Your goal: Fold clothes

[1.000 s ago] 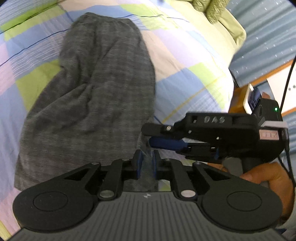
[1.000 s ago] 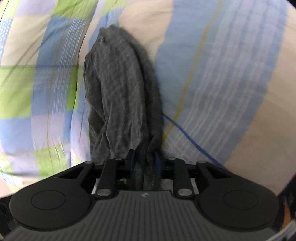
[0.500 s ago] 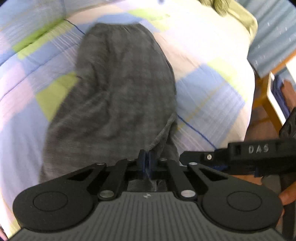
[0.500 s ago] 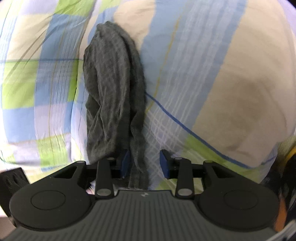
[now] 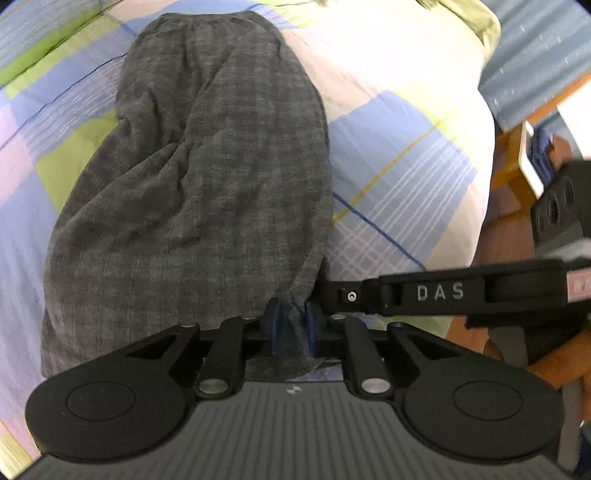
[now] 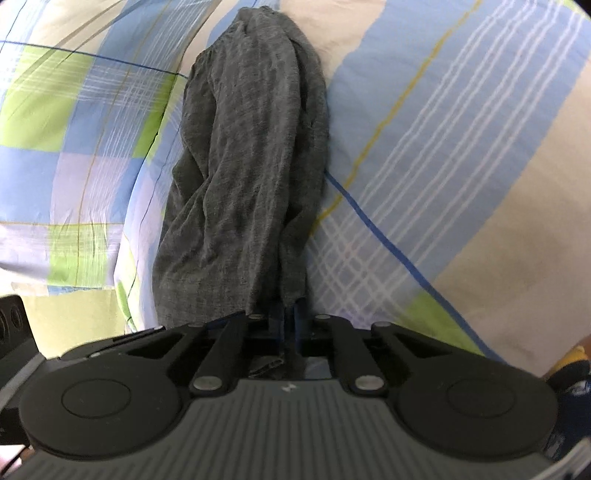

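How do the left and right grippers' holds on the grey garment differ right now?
The left gripper has a wider bunch of the grey garment between its pads, which stand visibly apart; the right gripper pinches a thin edge, pads nearly together. The left faces broad, spread cloth; the right faces a narrow, bunched strip. Both are shut on the near edge.

You're working in a home bedroom: a bed (image 5: 406, 155) under a plaid quilt (image 6: 443, 155) of blue, green, lilac and cream fills both views, with a pale green pillow (image 5: 476, 22) at its head and wooden furniture (image 5: 513, 166) just beside it.
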`<control>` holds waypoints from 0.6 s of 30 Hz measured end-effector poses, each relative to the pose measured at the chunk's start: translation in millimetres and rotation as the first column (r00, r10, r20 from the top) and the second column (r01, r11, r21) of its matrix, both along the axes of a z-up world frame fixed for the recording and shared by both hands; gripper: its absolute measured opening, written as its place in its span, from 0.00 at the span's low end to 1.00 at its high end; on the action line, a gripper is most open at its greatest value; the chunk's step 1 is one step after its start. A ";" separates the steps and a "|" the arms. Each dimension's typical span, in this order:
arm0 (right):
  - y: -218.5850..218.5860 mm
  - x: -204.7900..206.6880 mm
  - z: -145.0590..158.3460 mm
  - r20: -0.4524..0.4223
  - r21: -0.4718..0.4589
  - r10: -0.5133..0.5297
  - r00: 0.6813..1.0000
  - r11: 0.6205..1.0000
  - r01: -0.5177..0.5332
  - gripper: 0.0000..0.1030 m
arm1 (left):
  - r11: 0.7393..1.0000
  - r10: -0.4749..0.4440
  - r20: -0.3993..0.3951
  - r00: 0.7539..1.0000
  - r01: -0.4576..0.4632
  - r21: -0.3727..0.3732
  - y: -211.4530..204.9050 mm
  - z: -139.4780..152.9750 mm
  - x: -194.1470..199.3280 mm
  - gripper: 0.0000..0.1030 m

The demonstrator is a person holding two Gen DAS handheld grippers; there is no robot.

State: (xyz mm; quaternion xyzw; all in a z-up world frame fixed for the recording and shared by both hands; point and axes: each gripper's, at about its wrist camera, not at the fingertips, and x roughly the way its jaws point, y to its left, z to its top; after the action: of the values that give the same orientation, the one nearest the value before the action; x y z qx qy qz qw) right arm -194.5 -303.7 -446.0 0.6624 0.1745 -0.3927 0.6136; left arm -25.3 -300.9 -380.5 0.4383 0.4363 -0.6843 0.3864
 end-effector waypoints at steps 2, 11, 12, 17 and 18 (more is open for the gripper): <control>-0.3 0.2 0.9 -0.008 -0.012 0.012 1.000 1.000 -0.012 0.03 | 0.999 -0.032 0.035 0.999 0.032 -0.019 -2.9 -1.1 -6.2 0.03; -12.1 -22.8 60.2 -0.207 -0.181 0.073 0.976 0.977 -0.111 0.01 | 0.888 0.357 0.014 0.934 -0.335 -0.315 9.8 87.4 66.4 0.02; -15.2 -33.1 72.2 -0.235 -0.203 0.067 0.970 0.972 -0.116 0.01 | 0.846 0.431 -0.010 0.902 -0.408 -0.343 19.0 105.9 86.8 0.02; -22.3 -99.1 159.0 -0.470 -0.367 0.051 0.881 0.897 -0.247 0.01 | 0.730 0.637 -0.014 0.771 -0.609 -0.311 68.1 127.9 135.7 0.02; -19.1 -106.7 173.0 -0.515 -0.391 0.058 0.855 0.872 -0.294 0.01 | 0.721 0.667 0.013 0.745 -0.642 -0.262 81.4 117.8 139.8 0.02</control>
State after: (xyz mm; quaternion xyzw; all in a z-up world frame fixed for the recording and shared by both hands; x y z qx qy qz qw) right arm -301.1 -322.9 -273.1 0.3594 0.2879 -0.5170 0.7216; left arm 114.5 -219.4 -262.7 0.2413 0.4553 -0.5267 0.6760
